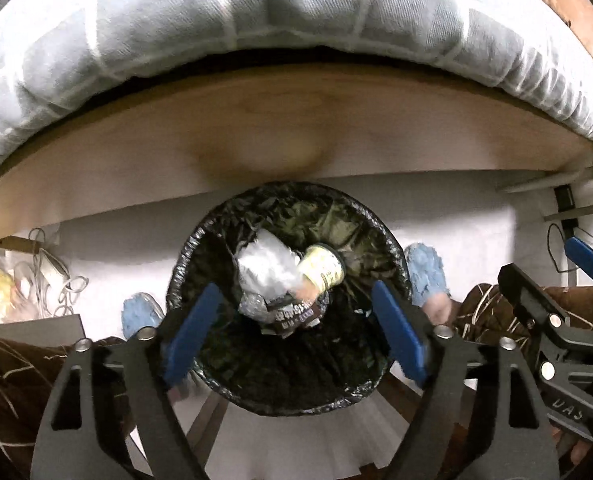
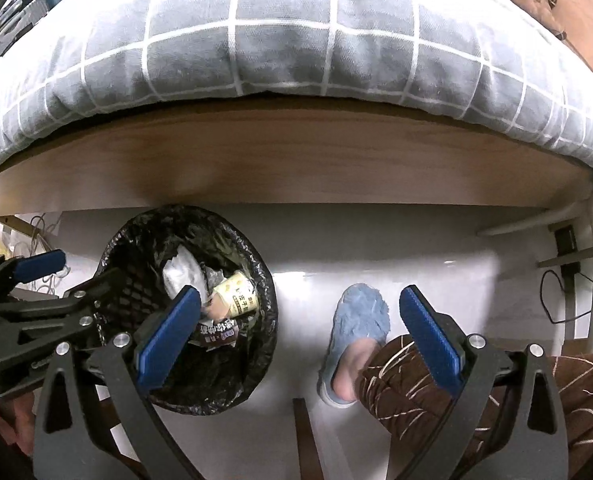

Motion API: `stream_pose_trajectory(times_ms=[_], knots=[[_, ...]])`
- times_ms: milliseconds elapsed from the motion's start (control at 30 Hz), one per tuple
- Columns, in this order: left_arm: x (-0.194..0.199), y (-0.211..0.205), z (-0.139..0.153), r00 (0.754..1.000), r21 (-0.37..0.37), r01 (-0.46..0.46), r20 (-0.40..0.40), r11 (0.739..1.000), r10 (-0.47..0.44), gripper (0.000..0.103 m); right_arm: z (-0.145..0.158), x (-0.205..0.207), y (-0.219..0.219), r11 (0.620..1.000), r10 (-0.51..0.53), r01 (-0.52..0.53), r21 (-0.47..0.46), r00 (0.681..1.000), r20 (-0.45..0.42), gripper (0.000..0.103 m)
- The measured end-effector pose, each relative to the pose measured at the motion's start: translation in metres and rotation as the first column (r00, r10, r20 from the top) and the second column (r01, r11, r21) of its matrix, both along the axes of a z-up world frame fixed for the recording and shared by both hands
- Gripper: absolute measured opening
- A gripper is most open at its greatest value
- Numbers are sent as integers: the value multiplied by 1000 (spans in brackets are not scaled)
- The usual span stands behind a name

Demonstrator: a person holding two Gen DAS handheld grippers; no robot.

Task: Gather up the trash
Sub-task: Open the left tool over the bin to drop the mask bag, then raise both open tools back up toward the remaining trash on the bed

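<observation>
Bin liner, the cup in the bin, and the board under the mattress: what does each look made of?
Bin liner: thin black plastic film, glossy and crinkled. Cup: probably printed paper or thin plastic, matte, pale yellow label; too blurred to tell which. Board: wood or wood-look laminate, smooth, faint brown grain.

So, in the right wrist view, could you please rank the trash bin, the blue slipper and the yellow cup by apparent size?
1. Trash bin
2. Blue slipper
3. Yellow cup, partly buried, lying deeper in the bin, so its true size is unsure.
</observation>
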State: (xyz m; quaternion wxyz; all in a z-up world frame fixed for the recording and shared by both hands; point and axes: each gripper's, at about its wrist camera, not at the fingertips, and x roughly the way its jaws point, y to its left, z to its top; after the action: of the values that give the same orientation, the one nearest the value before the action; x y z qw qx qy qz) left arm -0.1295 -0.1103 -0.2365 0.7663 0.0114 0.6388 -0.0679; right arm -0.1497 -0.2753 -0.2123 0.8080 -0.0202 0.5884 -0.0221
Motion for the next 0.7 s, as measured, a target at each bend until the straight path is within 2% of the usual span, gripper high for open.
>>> stream_pose_trajectory(times_ms=[100,233,367,700], knots=[[0,5,11,999,-9,-10,36,1000,11,91,7,2,2,1000,-4,4,-2,1000,21,96],[-1,15,28,996,-4,-20,92,1000,20,97,19,4,5,1000,-5,5,1,998,57,96],[-1,30,41,992,2,-45,122,999,45,97,35,7,11,1000,-4,3,7,995,99,96],[2,67,86,961,32,-118,254,992,106,97,85,15,46,998,61,-64,3,972,227,96]])
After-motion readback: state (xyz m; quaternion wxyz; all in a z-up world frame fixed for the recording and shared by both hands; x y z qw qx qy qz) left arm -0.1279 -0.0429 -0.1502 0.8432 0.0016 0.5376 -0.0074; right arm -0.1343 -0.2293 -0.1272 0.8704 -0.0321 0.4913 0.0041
